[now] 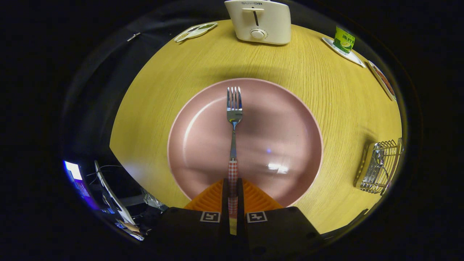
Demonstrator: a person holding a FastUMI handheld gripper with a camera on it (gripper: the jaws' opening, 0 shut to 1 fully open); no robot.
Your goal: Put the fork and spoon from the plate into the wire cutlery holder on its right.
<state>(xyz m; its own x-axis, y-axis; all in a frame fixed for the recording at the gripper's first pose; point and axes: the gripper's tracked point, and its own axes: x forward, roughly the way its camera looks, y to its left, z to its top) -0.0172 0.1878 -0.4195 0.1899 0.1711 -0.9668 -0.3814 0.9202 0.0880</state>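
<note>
My gripper [232, 188] is shut on the red-checked handle of a steel fork [234, 108], pinched between the two orange fingers [212, 197]. The fork points straight ahead, its tines over the middle of a pink plate [290, 119] that carries nothing else. I cannot tell whether the fork rests on the plate or hangs just above it. The wire cutlery holder [380, 167] stands on the table to the right of the plate, with a shiny piece of cutlery, apparently the spoon [378, 154], inside it.
The round wooden table [145, 119] holds a cream toaster [259, 21] beyond the plate, a small tray [195, 31] at the far left, and a green cup [343, 40] on a white dish at the far right. A screen and cables lie below the table's left edge.
</note>
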